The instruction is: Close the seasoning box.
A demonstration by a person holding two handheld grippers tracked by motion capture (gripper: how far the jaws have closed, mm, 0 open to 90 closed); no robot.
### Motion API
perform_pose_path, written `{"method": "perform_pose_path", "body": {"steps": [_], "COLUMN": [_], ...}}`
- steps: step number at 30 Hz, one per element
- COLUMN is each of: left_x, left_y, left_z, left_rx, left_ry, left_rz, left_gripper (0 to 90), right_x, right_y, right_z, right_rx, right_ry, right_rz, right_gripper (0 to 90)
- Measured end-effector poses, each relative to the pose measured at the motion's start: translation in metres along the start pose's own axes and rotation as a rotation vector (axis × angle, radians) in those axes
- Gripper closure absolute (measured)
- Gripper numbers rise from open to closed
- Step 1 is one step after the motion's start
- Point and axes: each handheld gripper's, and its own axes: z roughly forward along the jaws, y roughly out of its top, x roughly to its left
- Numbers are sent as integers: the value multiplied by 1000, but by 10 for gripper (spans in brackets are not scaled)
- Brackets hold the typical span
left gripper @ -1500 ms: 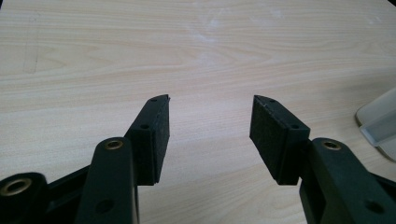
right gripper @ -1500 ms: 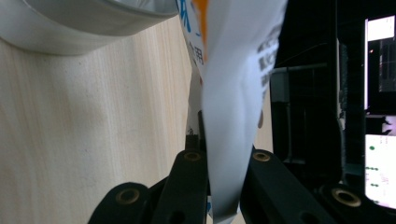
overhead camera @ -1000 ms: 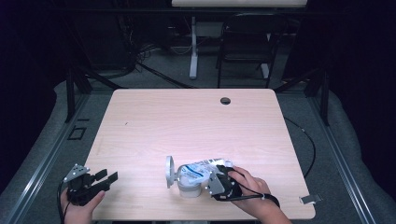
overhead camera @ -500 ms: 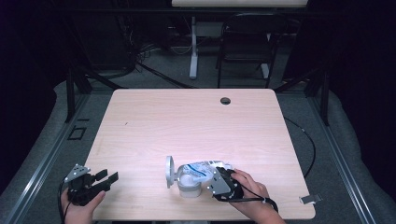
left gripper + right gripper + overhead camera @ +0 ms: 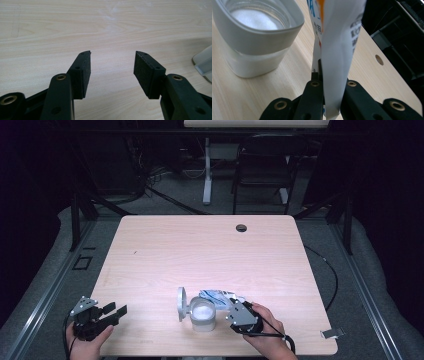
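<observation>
At the near right of the table [image 5: 150, 250] the person's right hand [image 5: 267, 330] lies low with the wrist near the table's edge, pointing the right gripper [image 5: 239, 312] leftward and a little away, toward a jar [image 5: 202, 315]. Its jaws are pressed together on a white packet [image 5: 337, 50] with blue and orange print, which stands up out of the grip just beside the jar's rim. The jar is a squat glass one with a grey collar, holding something white that looks like powder, though the high view is too small to be sure; its lid [image 5: 181, 303] hangs open on the left side. At the near left corner the left hand [image 5: 87, 340] holds the left gripper [image 5: 116, 312] level just above the wood, aimed right toward the jar but well apart from it, jaws spread with nothing between them. Compared with a second ago, the packet has swung up from lying more over the jar's far side, the right hand has shifted only slightly, and the left hand and jar sit where they were.
</observation>
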Motion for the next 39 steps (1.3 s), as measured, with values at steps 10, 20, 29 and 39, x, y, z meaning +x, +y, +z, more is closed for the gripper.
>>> {"method": "perform_pose_path", "body": {"steps": [10, 20, 29, 39], "left_x": [0, -1, -1, -1], "left_y": [-1, -2, -2, -3], "left_z": [1, 4, 4, 1], "left_rx": [8, 17, 32, 26], "left_ry": [-3, -2, -8, -7], "left_rz": [2, 2, 8, 0], "left_gripper": [480, 480, 480, 480], "right_x": [-4, -12, -22, -31], "right_y": [-4, -2, 2, -8], "right_z": [2, 3, 7, 6], "right_rx": [-68, -108, -169, -207], "right_ry": [22, 42, 44, 32], "right_rz": [136, 214, 298, 404], "right_gripper": [900, 900, 900, 900]}}
